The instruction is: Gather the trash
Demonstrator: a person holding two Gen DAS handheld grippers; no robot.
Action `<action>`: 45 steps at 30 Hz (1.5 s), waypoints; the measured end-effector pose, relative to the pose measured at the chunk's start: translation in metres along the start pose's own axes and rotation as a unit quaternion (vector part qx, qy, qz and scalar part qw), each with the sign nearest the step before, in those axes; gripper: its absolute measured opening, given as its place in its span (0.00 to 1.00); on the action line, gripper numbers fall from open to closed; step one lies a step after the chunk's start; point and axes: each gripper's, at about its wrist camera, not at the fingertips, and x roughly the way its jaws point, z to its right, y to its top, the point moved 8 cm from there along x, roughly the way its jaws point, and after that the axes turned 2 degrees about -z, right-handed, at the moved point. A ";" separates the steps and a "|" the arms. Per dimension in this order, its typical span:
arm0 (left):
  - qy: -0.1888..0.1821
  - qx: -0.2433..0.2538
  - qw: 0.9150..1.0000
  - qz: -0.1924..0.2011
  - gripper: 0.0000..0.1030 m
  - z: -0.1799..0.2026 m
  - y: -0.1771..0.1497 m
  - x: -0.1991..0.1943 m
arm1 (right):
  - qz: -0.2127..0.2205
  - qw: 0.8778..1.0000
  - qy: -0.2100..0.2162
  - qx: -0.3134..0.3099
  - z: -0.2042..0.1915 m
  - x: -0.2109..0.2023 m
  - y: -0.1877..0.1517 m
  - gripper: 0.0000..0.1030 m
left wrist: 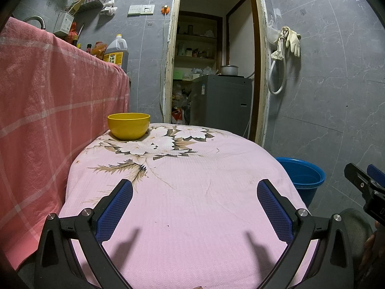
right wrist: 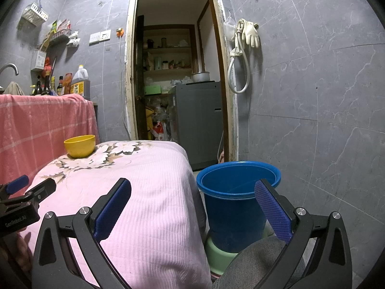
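Our left gripper [left wrist: 195, 200] and right gripper [right wrist: 192, 202] are both wide apart and hold nothing. We should reach slowly to the round yellow plastic bowl [left wrist: 128, 125] at eleven o'clock, then look inside; the blue plastic bucket [right wrist: 237, 204] waits at one o'clock.

Dim overhead light, soft shadows, sharp focus — fisheye bending, dark corners

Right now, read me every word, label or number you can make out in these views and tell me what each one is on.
"GenRobot.AI": white lettering on the black body of the left gripper, seen in the right wrist view.
"D": one cut-off letter on the right gripper at the edge of the left wrist view.
Oil jug label: Chinese characters, too small to read.
Fridge sticker: blurred, unreadable.
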 end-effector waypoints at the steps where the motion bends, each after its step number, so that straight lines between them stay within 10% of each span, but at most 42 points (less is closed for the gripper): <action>1: 0.000 0.000 1.000 0.000 0.98 0.000 0.000 0.000 | 0.000 1.000 0.000 0.000 0.000 0.000 0.000 1.00; 45: 0.007 0.000 1.000 0.000 0.98 -0.002 0.001 -0.001 | -0.002 1.000 -0.001 0.001 -0.004 0.000 -0.002 1.00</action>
